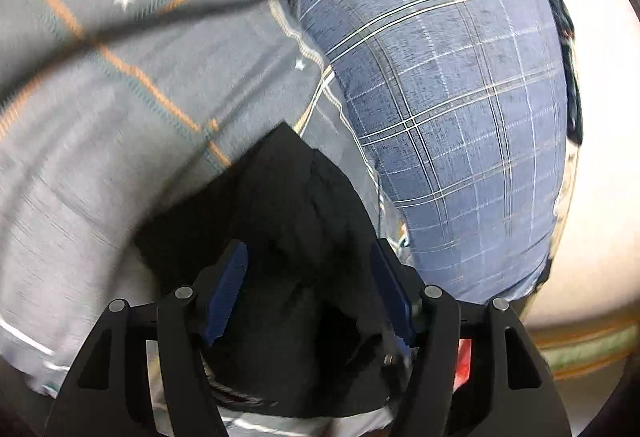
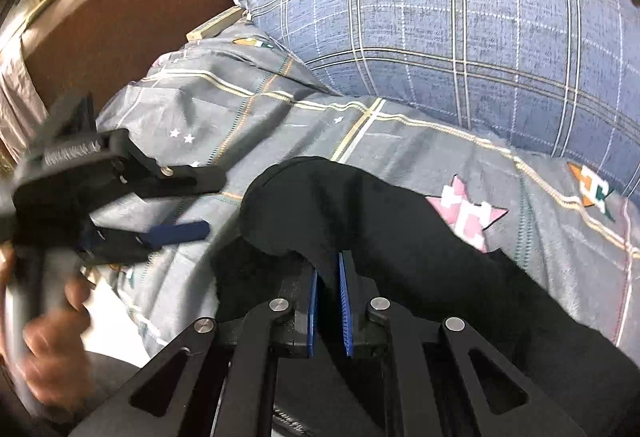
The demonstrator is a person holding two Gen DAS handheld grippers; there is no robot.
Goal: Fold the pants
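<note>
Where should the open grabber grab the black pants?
Probably the rounded folded end of the pants, coming from its open side, where the left gripper hovers with nothing between its pads. That end humps up off the bedspread, so a pad could likely slip under it. The right gripper is shut on the cloth just behind it.

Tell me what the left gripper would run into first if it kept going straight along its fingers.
Most likely the black pants: the left gripper stands open with that dark cloth bunched between and just ahead of its pads. Beyond it lie the grey bedsheet and the blue plaid pillow, though depth is hard to judge.
</note>
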